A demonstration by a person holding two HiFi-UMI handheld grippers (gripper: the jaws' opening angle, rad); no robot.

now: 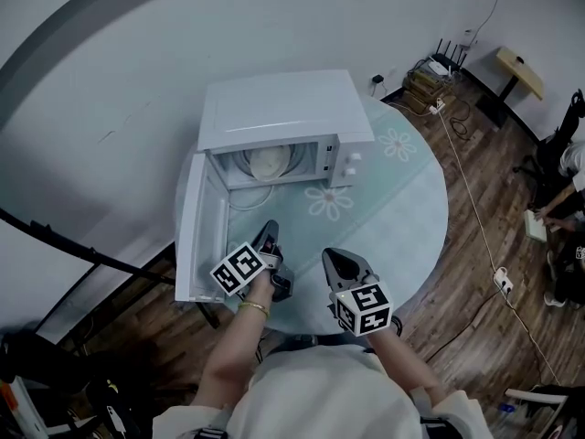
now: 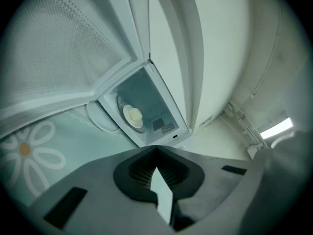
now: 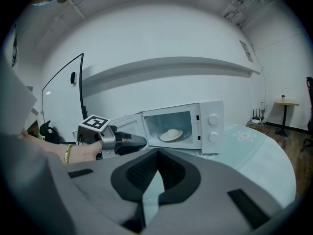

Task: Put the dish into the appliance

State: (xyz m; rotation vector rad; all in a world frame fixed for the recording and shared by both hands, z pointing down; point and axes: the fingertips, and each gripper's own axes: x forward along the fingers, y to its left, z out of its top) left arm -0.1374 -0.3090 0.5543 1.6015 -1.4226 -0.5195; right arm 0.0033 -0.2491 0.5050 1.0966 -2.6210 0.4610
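**Dish sits inside the oven; both tools empty and closed**

The dish (image 1: 268, 162) lies on the floor of the microwave (image 1: 274, 108), well inside the cavity and roughly centred. The door (image 1: 190, 236) is swung fully open to the left. The oven stands on a round bench (image 1: 402, 199) covered by a pale cloth with flower prints.

The left tool (image 1: 268, 238) and the right tool (image 1: 340, 262) hang side by side over the near part of the bench, well apart from the oven mouth. Each tool's own view shows its jaws brought together with nothing between them.

By its look the dish is a shallow, pale, round piece with a raised middle. Whether that rise is food or the dish's own shape cannot be made out. It is probably ceramic or hard plastic, so stiff, smooth and a little slippery under flat pads. It is likely to chip or crack if knocked on the cavity wall or dropped.

The weight seems modest, but a pinch at one edge would let it tip. If it has to be shifted, the best hold is probably the near rim, facing the opening. The pads should go above and below the lip, and the dish should be kept level and low.
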